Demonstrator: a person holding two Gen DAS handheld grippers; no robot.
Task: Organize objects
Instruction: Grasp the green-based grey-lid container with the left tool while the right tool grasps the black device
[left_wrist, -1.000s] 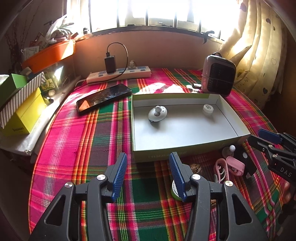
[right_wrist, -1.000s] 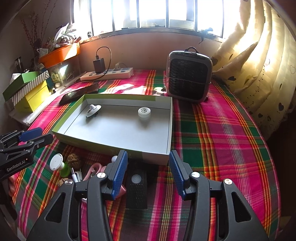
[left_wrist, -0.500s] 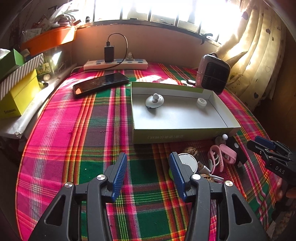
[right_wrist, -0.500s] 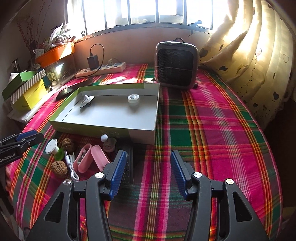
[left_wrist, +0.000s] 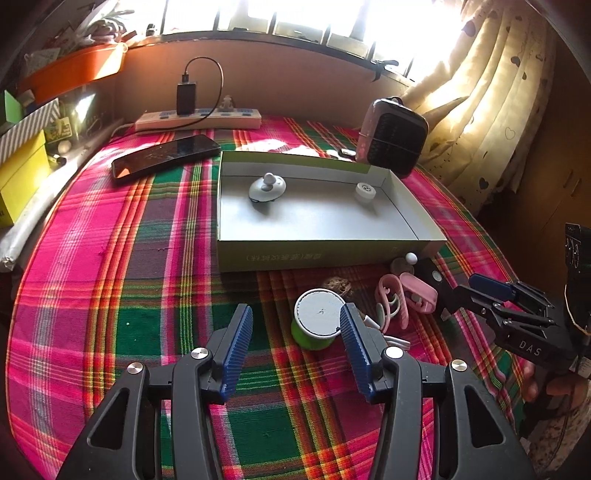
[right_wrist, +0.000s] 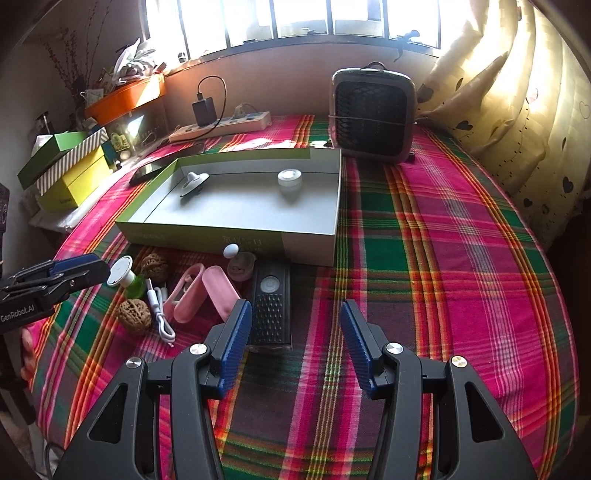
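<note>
An open shallow box (left_wrist: 328, 254) holds a grey knobbed disc (left_wrist: 266, 188) and a white round cap (left_wrist: 365, 192). In front of it lie a green bottle with a white lid (left_wrist: 318, 314), two walnuts (right_wrist: 133, 315), a white cable (right_wrist: 160, 314), a pink case (right_wrist: 207, 291) and a black device (right_wrist: 269, 306). My left gripper (left_wrist: 295, 317) has its jaws opening; the bottle stands just ahead of them beside the right finger, not pressed. My right gripper (right_wrist: 295, 310) is open over bare cloth, with the black device just ahead of its left finger.
A phone (left_wrist: 166, 157) and a power strip (left_wrist: 199, 120) lie behind the box, and a small heater (right_wrist: 373, 114) stands at its back right corner. Stacked boxes (right_wrist: 70, 166) sit at the left, a curtain (right_wrist: 517, 110) at the right. Plaid cloth covers the table.
The left gripper's view has tilted down, so the green bottle now shows beside its right finger. The right gripper has drawn back from the box; the black device now lies ahead of its left finger.
</note>
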